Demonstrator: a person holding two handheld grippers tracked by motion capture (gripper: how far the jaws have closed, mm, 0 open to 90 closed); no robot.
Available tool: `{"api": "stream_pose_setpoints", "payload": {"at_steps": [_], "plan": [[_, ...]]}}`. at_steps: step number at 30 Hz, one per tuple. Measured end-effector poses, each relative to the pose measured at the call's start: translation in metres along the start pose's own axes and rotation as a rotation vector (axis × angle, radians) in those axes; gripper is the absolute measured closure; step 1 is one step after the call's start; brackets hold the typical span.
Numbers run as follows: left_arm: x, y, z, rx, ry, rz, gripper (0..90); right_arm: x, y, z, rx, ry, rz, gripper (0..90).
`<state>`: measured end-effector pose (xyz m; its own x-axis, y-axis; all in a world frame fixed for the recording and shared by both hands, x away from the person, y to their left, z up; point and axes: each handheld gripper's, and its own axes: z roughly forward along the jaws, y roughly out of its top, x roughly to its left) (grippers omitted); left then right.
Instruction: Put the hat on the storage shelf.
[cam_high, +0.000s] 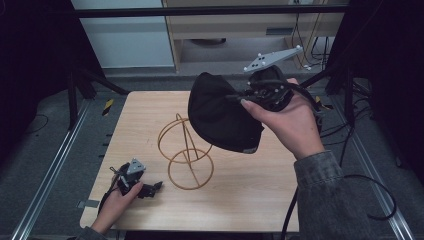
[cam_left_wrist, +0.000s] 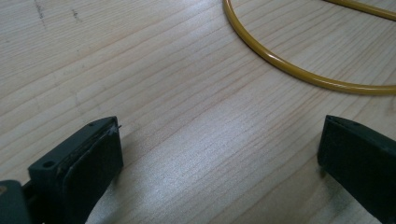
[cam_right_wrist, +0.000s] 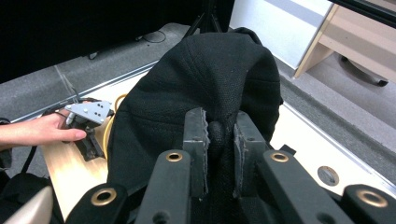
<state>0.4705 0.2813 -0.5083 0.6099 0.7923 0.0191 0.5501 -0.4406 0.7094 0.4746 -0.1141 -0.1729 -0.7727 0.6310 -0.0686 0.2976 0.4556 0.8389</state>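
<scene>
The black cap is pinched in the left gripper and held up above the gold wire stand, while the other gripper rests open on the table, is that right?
Not quite: the right gripper pinches the black cap, as the right gripper view shows, with fabric bunched between its jaws. The cap is held above the gold wire stand, and the left gripper rests open on the table.

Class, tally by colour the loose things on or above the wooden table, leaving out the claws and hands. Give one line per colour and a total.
Black: 1, the cap, pinched in the right claw above the table.
Gold: 1, the wire stand on the table.
Total: 2
</scene>
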Motion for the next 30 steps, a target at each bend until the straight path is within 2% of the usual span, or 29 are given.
{"api": "stream_pose_setpoints", "payload": {"at_steps": [12, 18, 30], "plan": [[0.000, 0.000, 0.000, 0.000, -0.001, 0.003, 0.0, 0.008, 0.016, 0.012, 0.014, 0.021, -0.023, 78.6], [0.000, 0.000, 0.000, 0.002, -0.002, 0.003, 0.0, 0.014, 0.027, 0.023, 0.011, 0.043, -0.035, 78.6], [0.000, 0.000, 0.000, 0.000, -0.002, 0.003, 0.0, 0.026, 0.045, 0.047, 0.054, 0.081, -0.064, 78.5]]}}
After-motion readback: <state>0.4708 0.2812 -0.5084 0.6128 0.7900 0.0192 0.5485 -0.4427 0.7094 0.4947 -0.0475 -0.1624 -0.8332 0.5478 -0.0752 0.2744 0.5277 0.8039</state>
